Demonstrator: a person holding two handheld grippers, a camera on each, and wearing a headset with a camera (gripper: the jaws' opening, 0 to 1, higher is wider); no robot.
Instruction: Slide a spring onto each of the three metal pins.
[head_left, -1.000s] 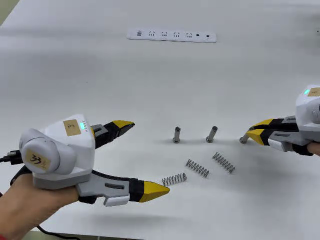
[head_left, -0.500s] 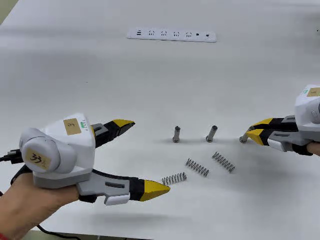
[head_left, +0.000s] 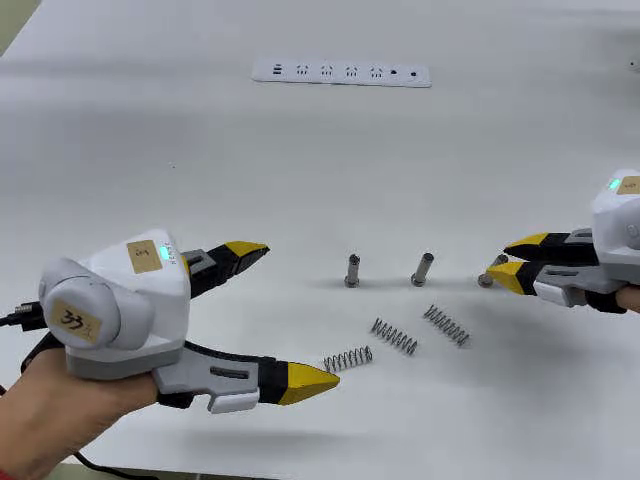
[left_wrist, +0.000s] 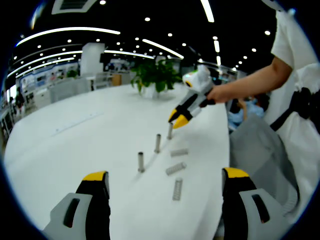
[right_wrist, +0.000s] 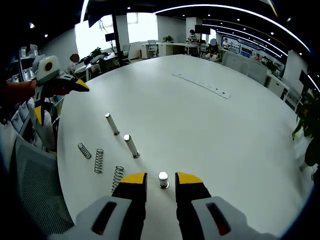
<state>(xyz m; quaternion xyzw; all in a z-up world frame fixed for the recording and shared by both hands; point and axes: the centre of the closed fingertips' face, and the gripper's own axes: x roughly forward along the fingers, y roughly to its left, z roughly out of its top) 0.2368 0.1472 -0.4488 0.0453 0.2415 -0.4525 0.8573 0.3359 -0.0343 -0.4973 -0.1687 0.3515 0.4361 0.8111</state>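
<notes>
1. Head view: three short grey metal pins stand in a row on the white table. I take the middle grey metal pin as my mark.
2. My right gripper is at the end pin just right of that mark. Its yellow-tipped jaws straddle this pin, narrowly parted. In the right gripper view a sliver of table shows on each side of the pin's head, so I am not clamping it.
3. The other end pin stands just left of the mark, untouched.
4. Three small coiled wire springs lie flat on the near side of the mark. The first spring is closest to it, the second spring lies beside that, and the third spring is farthest.
5. My left gripper hovers well to the left of the mark, past the third spring, with its jaws spread wide and holding nothing.
6. A long white power strip lies far beyond the mark.
</notes>
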